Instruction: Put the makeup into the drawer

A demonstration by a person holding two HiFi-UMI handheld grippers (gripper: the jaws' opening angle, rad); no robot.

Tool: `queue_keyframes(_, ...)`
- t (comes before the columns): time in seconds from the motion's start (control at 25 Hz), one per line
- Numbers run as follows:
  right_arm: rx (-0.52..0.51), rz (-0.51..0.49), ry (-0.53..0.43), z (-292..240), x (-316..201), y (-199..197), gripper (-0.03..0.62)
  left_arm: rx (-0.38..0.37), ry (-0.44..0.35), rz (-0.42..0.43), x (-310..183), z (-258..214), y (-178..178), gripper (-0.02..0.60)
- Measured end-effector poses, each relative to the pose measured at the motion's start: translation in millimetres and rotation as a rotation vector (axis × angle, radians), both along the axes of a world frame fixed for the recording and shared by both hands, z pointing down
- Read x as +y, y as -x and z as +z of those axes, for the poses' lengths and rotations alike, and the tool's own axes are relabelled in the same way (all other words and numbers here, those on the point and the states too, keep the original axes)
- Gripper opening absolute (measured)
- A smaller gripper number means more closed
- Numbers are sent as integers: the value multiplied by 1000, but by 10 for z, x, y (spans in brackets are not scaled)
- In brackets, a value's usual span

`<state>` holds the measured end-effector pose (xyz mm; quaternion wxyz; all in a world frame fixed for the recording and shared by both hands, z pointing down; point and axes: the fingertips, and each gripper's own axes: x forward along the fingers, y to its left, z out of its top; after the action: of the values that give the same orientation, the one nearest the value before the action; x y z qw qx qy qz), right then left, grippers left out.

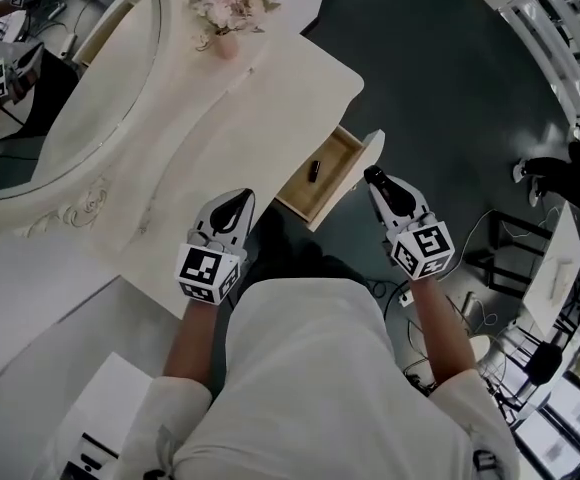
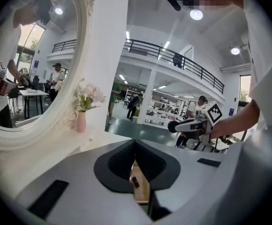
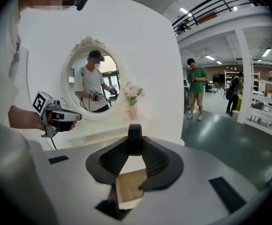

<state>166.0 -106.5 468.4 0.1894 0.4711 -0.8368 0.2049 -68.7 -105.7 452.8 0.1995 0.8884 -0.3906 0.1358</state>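
The wooden drawer stands pulled out at the right side of the white dressing table. A small dark makeup item lies inside it. My right gripper hovers just right of the drawer front, shut on a black cylindrical makeup piece at its tips. In the right gripper view the drawer's wood floor shows below the jaws. My left gripper sits at the table's near edge, left of the drawer, jaws closed together with nothing between them. The dark item in the drawer shows beneath them.
An oval mirror in a carved white frame and a pink vase of flowers stand at the back of the table. Printed sheets lie low left. Black-framed furniture and cables are to the right. People stand in the hall behind.
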Motion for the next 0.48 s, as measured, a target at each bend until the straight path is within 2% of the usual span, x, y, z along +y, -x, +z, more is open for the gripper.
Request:
queue_keyframes(0.24,29,4,95,396,5,107,100,21,43,67,-39,225,-92,17)
queue_keyframes(0.48,79,-44,167,735,-11,182,100,32,67,80,-106,362,-141,17)
